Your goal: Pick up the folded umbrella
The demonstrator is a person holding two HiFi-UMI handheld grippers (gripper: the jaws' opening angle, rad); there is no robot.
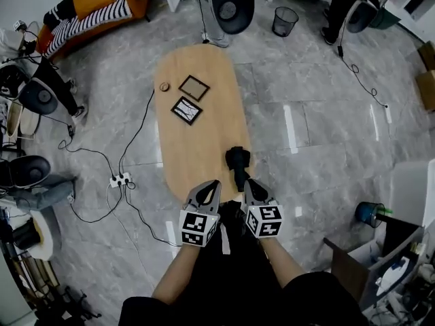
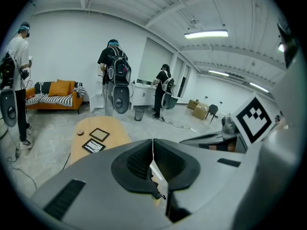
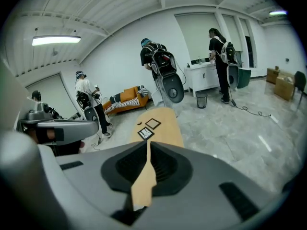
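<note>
Head view: a long oval light-wood table (image 1: 204, 148) runs up the middle of the frame over a grey marbled floor. The black folded umbrella (image 1: 238, 167) lies on the table's near end, low in the centre. Higher up the tabletop lie a dark-framed square picture (image 1: 194, 87), a second frame with a white face (image 1: 187, 110) and a small round brown disc (image 1: 164, 86). The left claw (image 1: 215, 184) points at the table's lower edge, to the left of the umbrella and apart from it. The right claw (image 1: 247, 182) has its tip just beside the umbrella's lower end (whether it touches cannot be told).

Left gripper view: the left claw (image 2: 153, 143) fills the lower frame, its jaws closed together with nothing between them. The table (image 2: 112, 128) with its two frames shows at centre left, and the right claw's marker cube sits at the right edge.

Right gripper view: the right claw (image 3: 147, 145) has its jaws closed tip to tip, empty, with only a sliver of wood showing through the slit behind the tips. The table (image 3: 165, 123) stretches away above them.
</note>
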